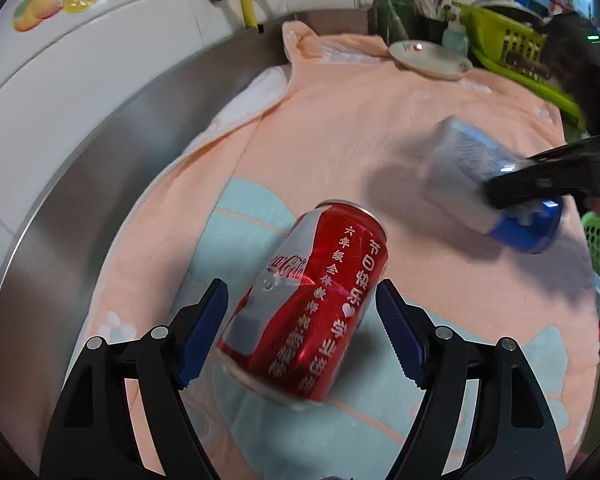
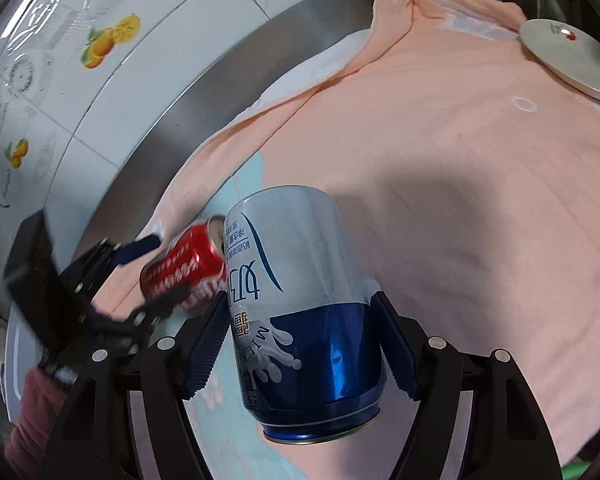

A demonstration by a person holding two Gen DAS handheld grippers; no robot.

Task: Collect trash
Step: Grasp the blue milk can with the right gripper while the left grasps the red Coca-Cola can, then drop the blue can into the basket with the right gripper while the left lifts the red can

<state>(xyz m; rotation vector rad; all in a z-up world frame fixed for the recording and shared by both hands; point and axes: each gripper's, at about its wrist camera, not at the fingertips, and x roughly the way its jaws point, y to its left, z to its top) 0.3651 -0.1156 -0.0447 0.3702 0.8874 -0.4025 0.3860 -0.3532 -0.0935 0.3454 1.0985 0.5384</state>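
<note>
In your left wrist view, the left gripper [image 1: 302, 332] straddles the red cola can [image 1: 306, 304], which lies tilted on the peach towel [image 1: 360, 120]. The jaws stand wide, with a gap showing between each blue pad and the can wall, so nothing is clamped. That can is dented, thin-walled and probably empty: light, slick and easy to crush further. Take it across the middle of its body with modest pressure.

In your right wrist view, the right gripper [image 2: 300, 344] has its pads against the dark blue lower band of the blue-and-white milk can [image 2: 300, 300], which sits raised off the towel and looks firmly held. It is smooth metal, so it could slip if tilted. The red can shows behind, to the left.
</note>
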